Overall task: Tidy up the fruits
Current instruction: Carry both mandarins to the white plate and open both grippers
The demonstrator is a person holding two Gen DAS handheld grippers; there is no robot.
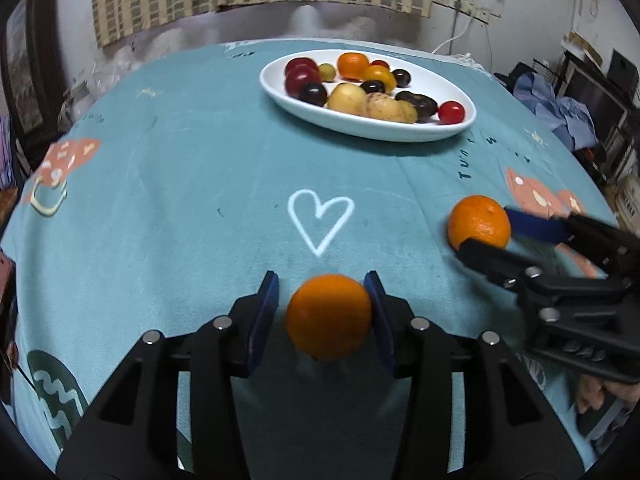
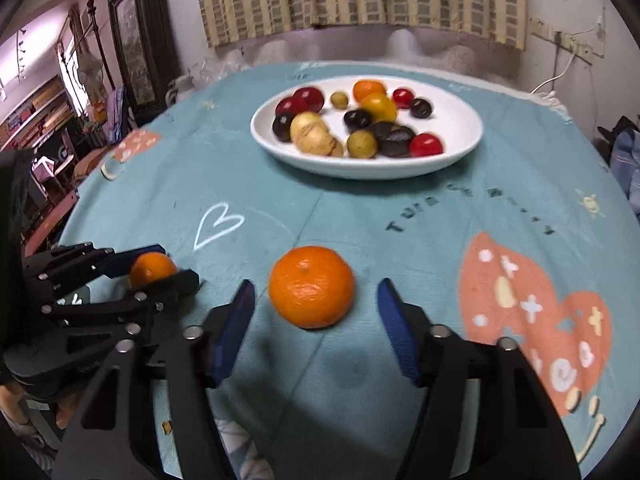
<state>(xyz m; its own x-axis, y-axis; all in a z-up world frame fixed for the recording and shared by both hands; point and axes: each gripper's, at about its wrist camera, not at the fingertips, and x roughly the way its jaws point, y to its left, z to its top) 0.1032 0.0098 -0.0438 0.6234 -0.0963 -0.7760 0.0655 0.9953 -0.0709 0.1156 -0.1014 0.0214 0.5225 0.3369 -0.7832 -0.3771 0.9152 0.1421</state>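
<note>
Two oranges lie on the teal tablecloth (image 1: pixel 180 200). The smooth orange (image 1: pixel 328 316) sits between the blue pads of my left gripper (image 1: pixel 321 279); the right pad is against it and a thin gap shows at the left pad (image 1: pixel 266 312). The same orange (image 2: pixel 152 268) and the left gripper (image 2: pixel 176 264) appear at the left of the right wrist view. The dimpled orange (image 2: pixel 312 286) rests between the pads of my right gripper (image 2: pixel 316 285), with cloth visible on both sides of it. In the left wrist view that orange (image 1: pixel 478 222) and the right gripper (image 1: pixel 484 229) are at the right.
A white oval plate (image 1: pixel 360 128) (image 2: pixel 360 170) stands at the far middle of the table with several fruits: red, dark purple, yellow and orange ones. A chalk-white heart (image 1: pixel 320 220) is drawn on the cloth between plate and grippers. Clutter surrounds the table's edges.
</note>
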